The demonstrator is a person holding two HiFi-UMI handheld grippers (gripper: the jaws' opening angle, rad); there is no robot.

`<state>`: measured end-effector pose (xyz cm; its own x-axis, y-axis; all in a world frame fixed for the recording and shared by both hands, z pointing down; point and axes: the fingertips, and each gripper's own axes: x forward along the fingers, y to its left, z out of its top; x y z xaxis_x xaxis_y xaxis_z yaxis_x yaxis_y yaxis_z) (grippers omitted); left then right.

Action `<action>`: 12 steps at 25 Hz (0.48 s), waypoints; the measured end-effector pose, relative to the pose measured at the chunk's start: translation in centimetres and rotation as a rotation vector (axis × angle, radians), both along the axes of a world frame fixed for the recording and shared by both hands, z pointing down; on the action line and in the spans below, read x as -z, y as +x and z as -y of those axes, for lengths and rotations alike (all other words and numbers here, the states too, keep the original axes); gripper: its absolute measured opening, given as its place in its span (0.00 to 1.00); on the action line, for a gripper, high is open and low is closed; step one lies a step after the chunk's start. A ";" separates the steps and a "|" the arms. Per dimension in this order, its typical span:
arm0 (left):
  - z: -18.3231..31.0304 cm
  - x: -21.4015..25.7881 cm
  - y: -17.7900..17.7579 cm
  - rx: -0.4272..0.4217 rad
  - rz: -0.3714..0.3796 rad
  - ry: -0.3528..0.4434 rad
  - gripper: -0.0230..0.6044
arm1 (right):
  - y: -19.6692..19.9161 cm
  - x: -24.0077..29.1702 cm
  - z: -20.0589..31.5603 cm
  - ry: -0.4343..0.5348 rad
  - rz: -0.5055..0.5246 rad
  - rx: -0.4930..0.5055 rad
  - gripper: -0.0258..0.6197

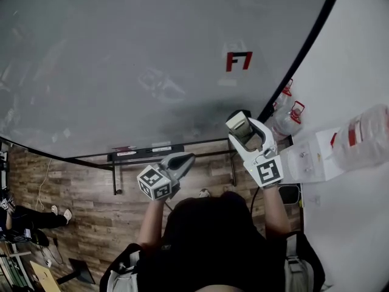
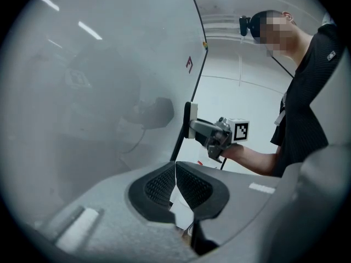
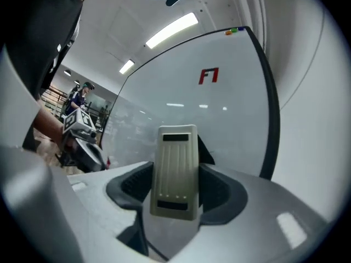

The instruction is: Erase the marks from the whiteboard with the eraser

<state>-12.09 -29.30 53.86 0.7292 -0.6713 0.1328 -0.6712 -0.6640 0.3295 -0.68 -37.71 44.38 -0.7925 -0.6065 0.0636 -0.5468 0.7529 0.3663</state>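
A large whiteboard stands before me with a red mark near its right edge, also seen as the red mark in the right gripper view. My right gripper is shut on a beige eraser, held at the board's lower right corner below the mark. The eraser shows in the head view too. My left gripper hangs lower and to the left, jaws closed together with nothing between them. In the left gripper view the right gripper holds the eraser against the board's black frame.
A black frame edges the whiteboard, and its stand rests on a wood floor. Clear plastic bottles and a white box sit by the white wall at right. A person stands far off at left.
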 end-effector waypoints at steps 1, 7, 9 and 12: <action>0.0 0.0 -0.1 0.003 0.000 0.000 0.06 | -0.3 -1.5 -0.8 -0.036 0.000 0.020 0.44; 0.3 -0.1 -0.2 0.002 -0.010 0.003 0.06 | -0.7 -7.4 -4.6 -0.261 0.065 0.074 0.44; 0.4 -0.2 0.1 -0.007 -0.012 0.004 0.06 | -0.9 -8.2 -5.1 -0.284 0.061 0.087 0.44; 0.4 -0.4 0.6 -0.018 -0.013 0.001 0.06 | -1.2 -8.7 -5.3 -0.288 0.038 0.095 0.44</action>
<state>-11.50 -29.70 54.26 0.7428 -0.6581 0.1227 -0.6549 -0.6764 0.3370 -1.88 -32.39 53.07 -0.8501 -0.4905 0.1917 -0.4778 0.8714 0.1110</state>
